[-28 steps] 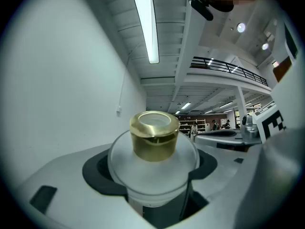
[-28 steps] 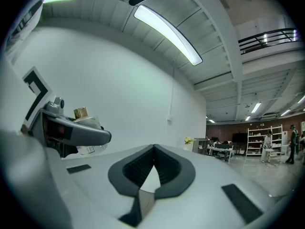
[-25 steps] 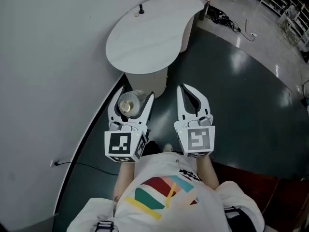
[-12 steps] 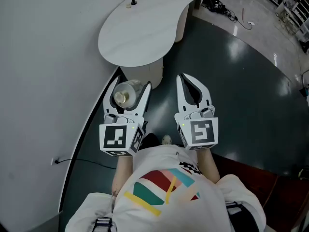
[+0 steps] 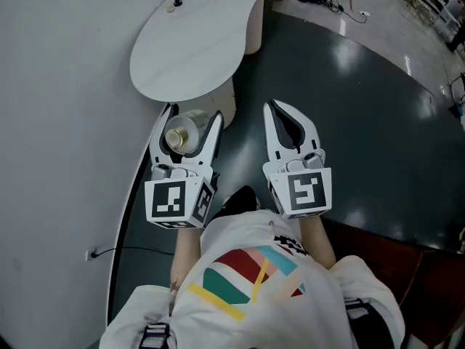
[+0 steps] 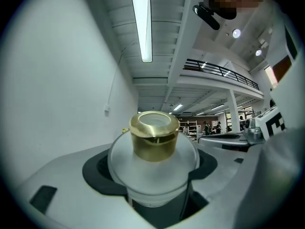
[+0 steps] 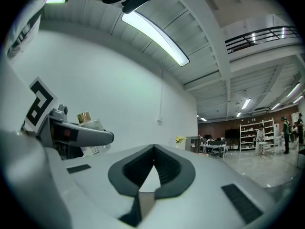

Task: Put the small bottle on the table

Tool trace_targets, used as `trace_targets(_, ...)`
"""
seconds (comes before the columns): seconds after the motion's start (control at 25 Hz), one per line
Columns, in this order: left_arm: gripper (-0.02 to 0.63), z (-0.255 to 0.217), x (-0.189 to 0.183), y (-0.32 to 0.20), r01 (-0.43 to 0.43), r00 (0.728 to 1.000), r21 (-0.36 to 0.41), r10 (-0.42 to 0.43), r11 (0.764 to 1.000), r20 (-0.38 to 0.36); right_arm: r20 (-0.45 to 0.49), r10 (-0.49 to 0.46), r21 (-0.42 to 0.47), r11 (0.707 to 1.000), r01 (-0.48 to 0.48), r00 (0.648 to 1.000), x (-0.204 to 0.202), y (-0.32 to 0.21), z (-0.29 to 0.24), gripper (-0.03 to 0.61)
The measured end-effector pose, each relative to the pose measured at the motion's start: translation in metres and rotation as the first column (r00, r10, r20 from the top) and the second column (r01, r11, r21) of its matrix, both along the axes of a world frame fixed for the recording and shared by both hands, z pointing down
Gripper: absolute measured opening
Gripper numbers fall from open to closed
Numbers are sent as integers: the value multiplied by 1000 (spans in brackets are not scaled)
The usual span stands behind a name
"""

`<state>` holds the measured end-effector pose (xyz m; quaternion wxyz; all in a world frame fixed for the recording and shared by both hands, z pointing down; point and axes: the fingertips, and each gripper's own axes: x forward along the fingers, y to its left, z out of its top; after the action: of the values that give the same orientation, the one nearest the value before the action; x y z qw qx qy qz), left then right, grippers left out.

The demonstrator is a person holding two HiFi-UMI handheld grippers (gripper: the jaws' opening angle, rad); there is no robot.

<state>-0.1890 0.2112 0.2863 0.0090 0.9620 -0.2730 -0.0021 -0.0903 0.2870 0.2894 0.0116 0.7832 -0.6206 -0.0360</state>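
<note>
While the small bottle [image 6: 152,161] sits in the left gripper [image 5: 194,112]: the step in hand is judged to be the carry toward the table; the bottle is not yet set down.
Left claw: jaws clamped on the bottle's frosted body, which stands upright between them with its gold cap uppermost.
Right claw [image 5: 275,109]: jaws drawn together with nothing between them, held just beside the left claw.
Table [image 5: 196,42]: white rounded top, ahead of both claws; its near edge lies just beyond the left claw's tips.
Small dark object [image 5: 175,0]: on the far end of the top, well apart from either claw.
Container: cap seated on the bottle; contents cannot be told through the frosted wall.
Next move, as judged: advance the left claw over the bare near part of the top, lower until the base rests, then part the jaws, keeping the bottle upright.
</note>
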Motion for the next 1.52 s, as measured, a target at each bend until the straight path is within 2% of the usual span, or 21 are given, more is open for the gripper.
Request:
trace_targets(0.32,354,-2,21,2,-44,999,4,44,999,-11,6,52,1,999,-52,999,25,7,2,12)
trace_targets(0.76,354,-6,45,-19,-54,998,17,54,998,-26,-32,60,-14,998,-60,998,42,-2,2,12)
trace_targets(0.88,354,-8,57,-23,-71,997,22,72,997,-32,-74,74,16,997,-73,995,53,-3,-5,12)
trace_targets(1.0,354,-9,68,-25,-93,995,29,94,995,-35,-67,91,26,996,-90,994,62,-4,-6,12)
trace_targets(1.12,354,-7,80,-30,-116,992,35,117,993,-35,-81,91,22,996,-90,993,69,-12,-5,12)
trace_targets(1.28,354,-8,94,-45,-128,991,43,130,991,-46,-149,75,40,997,-69,986,77,-29,-12,12)
trace_targets(1.52,354,-15,121,-80,-129,988,54,133,990,-72,-176,89,44,996,-82,980,102,-58,-19,12)
